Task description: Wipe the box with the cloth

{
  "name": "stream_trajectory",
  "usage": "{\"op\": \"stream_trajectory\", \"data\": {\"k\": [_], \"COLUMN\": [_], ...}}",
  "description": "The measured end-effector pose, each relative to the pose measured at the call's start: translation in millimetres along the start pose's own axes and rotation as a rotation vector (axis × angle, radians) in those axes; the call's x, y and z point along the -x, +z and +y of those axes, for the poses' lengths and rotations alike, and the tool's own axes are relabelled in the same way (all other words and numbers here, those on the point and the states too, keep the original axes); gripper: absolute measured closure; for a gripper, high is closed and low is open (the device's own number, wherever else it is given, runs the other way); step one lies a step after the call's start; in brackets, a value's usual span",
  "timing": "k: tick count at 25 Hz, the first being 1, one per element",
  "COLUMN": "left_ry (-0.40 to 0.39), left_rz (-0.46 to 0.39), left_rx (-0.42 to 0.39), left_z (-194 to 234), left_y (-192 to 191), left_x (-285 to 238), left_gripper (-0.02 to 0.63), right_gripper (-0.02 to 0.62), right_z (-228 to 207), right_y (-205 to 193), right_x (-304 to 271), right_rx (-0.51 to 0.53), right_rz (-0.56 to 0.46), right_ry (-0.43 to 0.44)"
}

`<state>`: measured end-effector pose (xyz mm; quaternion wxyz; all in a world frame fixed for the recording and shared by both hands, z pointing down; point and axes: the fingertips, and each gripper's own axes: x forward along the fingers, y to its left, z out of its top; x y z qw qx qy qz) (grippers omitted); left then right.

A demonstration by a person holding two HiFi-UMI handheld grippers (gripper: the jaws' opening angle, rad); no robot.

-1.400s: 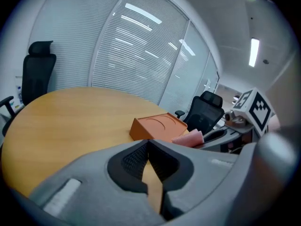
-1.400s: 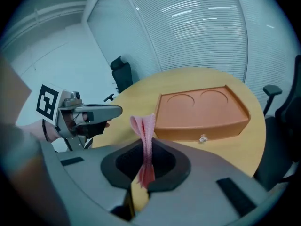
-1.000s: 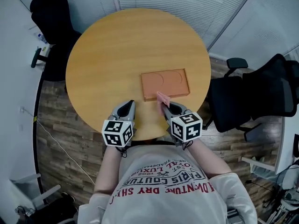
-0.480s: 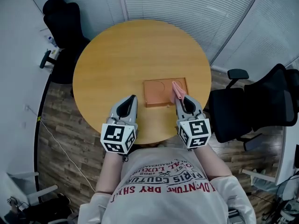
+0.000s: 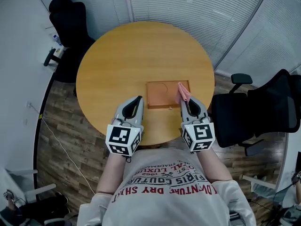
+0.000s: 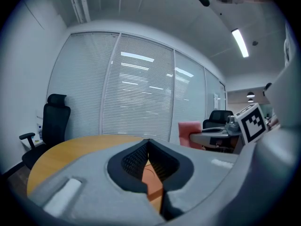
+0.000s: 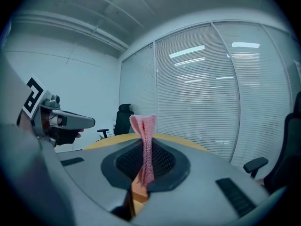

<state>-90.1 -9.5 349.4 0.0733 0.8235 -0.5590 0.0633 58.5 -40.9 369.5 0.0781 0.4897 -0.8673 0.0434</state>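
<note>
A flat orange-brown box [image 5: 162,94] with a round mark on its lid lies on the round wooden table [image 5: 122,55], near its front right. My right gripper [image 5: 186,99] is shut on a pink cloth [image 5: 183,92], which stands up over the box's right end. In the right gripper view the cloth [image 7: 144,138] rises from between the shut jaws of that gripper [image 7: 145,147], with the box [image 7: 138,188] below. My left gripper [image 5: 136,100] hovers just left of the box's near corner, shut and holding nothing. The left gripper view has the gripper [image 6: 148,143] over the box [image 6: 151,180].
A black office chair [image 5: 69,27] stands at the table's far left. Another black chair [image 5: 263,108] is close on the right. Window blinds [image 5: 197,8] run behind the table. The table's near edge is just below both grippers.
My right gripper has carried the cloth from the box's front edge up and right, over its right end. The left gripper has edged forward toward the box.
</note>
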Motion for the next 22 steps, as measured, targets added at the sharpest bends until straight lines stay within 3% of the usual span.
{"op": "stream_trajectory", "data": {"k": [9,22], "left_ry": [-0.004,-0.013], "left_rz": [0.006,0.003], "left_rx": [-0.006,-0.063], "left_z": [-8,-11], "left_y": [2,12], "left_x": [2,-10], "left_gripper": [0.597,0.597], "right_gripper": [0.569,0.569], "right_z": [0,-13], "right_y": [9,-1], "right_x": [8,7], "right_rx": [0.009,-0.061], "right_rz": [-0.052,-0.037], "right_ry": [0.016,0.016]}}
